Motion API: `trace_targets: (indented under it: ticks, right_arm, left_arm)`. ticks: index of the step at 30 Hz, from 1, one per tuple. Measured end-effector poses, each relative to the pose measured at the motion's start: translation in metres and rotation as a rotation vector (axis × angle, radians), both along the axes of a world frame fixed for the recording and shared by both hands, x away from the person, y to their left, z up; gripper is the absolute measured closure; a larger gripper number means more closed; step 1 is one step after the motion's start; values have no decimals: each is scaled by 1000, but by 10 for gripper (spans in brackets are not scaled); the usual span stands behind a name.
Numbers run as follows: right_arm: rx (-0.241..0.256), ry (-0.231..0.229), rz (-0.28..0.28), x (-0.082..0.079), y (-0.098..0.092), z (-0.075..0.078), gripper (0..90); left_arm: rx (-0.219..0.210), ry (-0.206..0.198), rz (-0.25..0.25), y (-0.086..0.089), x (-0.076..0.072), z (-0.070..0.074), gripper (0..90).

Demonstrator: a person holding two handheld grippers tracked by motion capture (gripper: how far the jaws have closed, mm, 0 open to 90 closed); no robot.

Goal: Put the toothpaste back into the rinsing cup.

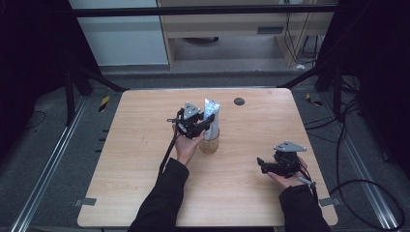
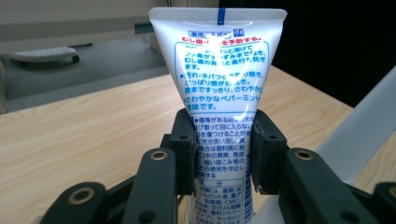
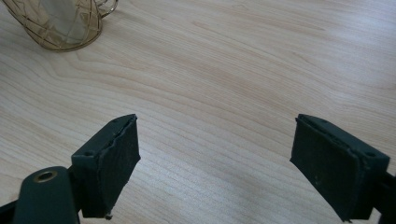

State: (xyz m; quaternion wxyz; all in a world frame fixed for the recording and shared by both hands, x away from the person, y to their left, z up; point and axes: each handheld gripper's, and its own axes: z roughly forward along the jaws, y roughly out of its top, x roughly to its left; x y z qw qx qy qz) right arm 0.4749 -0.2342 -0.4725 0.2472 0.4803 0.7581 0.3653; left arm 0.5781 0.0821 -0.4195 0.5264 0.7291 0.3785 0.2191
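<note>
Left gripper [image 2: 223, 149] jaws clamped on upright toothpaste tube [image 2: 218, 79], right gripper [image 3: 215, 163] jaws wide over table [image 3: 243, 70]

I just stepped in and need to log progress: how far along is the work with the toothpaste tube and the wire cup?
Done: the left gripper has clamped the toothpaste tube, which stands upright with its lower end in the gold wire cup. In hand: that grip, both pads pressed against the tube's sides. Left: opening the jaws and pulling away, if the tube is being put in. The right gripper hangs open over bare table.
</note>
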Motion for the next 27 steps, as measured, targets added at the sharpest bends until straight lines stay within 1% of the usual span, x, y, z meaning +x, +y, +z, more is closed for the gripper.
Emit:
trace_targets:
  ticks: [4,6,7,8,9,10,11,13,14,16,17,19,21,22,24,27]
  right_arm:
    - [-1,1,0,0,0,0,153]
    - [-2,2,2,0,0,0,153]
    - [-2,1,2,0,1,0,153]
    - [-3,0,3,0,1,0,153]
    - [-3,0,3,0,1,0,153]
    - [-5,0,3,0,1,0,153]
    - [-5,0,2,0,1,0,153]
    - [-5,-1,2,0,0,0,153]
    - [-5,-1,2,0,0,0,153]
    - [-3,3,0,0,1,0,153]
    - [-5,1,1,0,1,0,153]
    - [-5,2,1,0,1,0,153]
    - [-8,1,4,0,1,0,153]
    - [-9,0,3,0,1,0,153]
    - [-10,1,3,0,1,0,153]
    - [-8,0,4,0,1,0,153]
  left_arm:
    - [11,11,-5,1,-2,0,642]
    - [9,14,-14,2,-3,2,598]
    - [20,16,-12,1,-4,2,580]
    - [20,16,-12,1,-4,2,566]
    - [46,20,-8,2,-5,1,554]
    - [46,20,-8,2,-5,1,546]
    - [60,29,0,3,-5,-1,533]
    - [63,35,3,5,-6,-3,517]
    - [67,47,4,7,-6,-6,509]
    - [86,57,2,8,-6,-9,484]
    - [87,44,3,9,-8,-10,475]
    - [77,48,-1,10,-9,-11,472]
    - [83,43,-1,11,-10,-11,464]
    - [79,33,3,12,-12,-10,449]
    - [72,29,4,13,-13,-9,418]
    - [79,24,3,15,-16,-6,402]
